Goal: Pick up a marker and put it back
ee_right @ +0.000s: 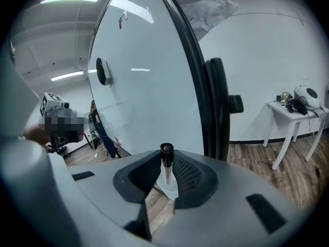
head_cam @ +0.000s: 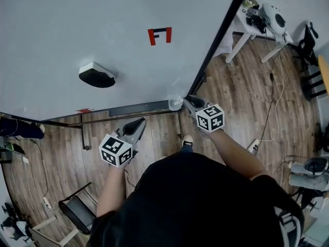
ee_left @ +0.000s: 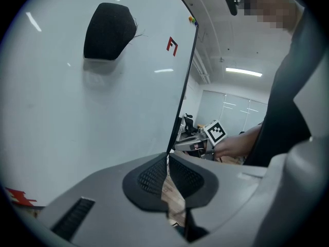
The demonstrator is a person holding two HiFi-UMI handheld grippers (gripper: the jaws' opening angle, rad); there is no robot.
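A marker (ee_right: pixel 166 153) with a black cap and a white body stands upright between the pads of my right gripper (ee_right: pixel 167 162), which is shut on it. Just below its lower end is a pale cup (ee_right: pixel 168 189). In the head view the right gripper (head_cam: pixel 187 102) sits at that cup (head_cam: pixel 175 105), at the right end of the whiteboard's tray (head_cam: pixel 138 108). My left gripper (head_cam: pixel 136 126) hangs below the tray, apart from it. Its jaws (ee_left: pixel 167 163) are shut with nothing in them.
The whiteboard (head_cam: pixel 77 24) carries a black eraser (head_cam: pixel 96 75) and a red mark (head_cam: pixel 160 35). Its dark frame edge (head_cam: pixel 218 40) runs along the right. A white table (head_cam: pixel 257 27) with gear stands far right on the wooden floor. A chair (head_cam: pixel 77 212) is at the bottom left.
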